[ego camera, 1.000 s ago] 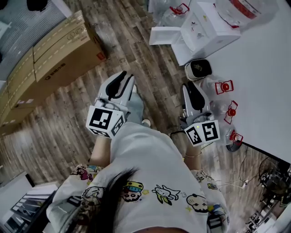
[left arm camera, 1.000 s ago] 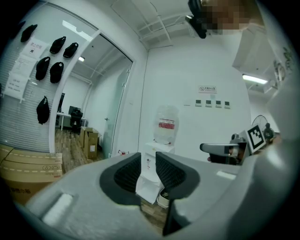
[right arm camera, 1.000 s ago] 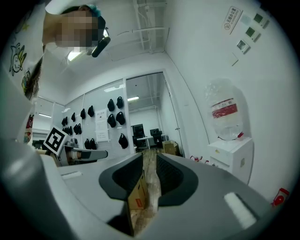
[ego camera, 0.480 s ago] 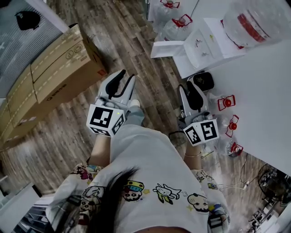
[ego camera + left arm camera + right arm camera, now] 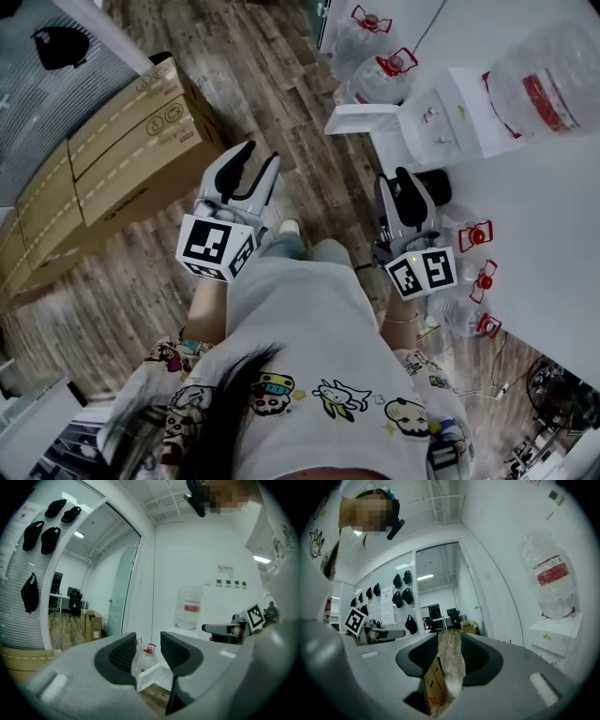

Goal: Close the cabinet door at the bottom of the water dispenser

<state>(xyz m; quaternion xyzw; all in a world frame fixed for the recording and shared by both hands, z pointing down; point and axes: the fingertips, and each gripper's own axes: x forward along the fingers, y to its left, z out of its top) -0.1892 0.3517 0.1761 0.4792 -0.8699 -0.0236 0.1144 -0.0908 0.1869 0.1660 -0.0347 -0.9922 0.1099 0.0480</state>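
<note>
the left gripper is held out over the wooden floor; its 2 jaws stand partly apart and have just been opening; nothing is between them, only far-off things showing through the gap; the right gripper is beside it, apart from it, jaws spread wide and also just opened further, holding nothing; through its gap show bare floorboards and a cardboard edge.

the water dispenser is a white unit against the white wall, ahead of the right gripper and a little to its right; a large clear bottle with a red label sits upside down on top; the cabinet door at its bottom stands swung out over the floor, ahead of both grippers, between their lines of aim, well apart from either; neither gripper touches it.

loose water bottles with red caps stand beyond the door; 3 more red-capped bottles lie along the wall just right of the right gripper; long cardboard boxes lie on the floor left of the left gripper; past them a slatted wall panel carries black caps; further ahead of the left gripper a glass partition opens onto a room with a desk and chairs.
</note>
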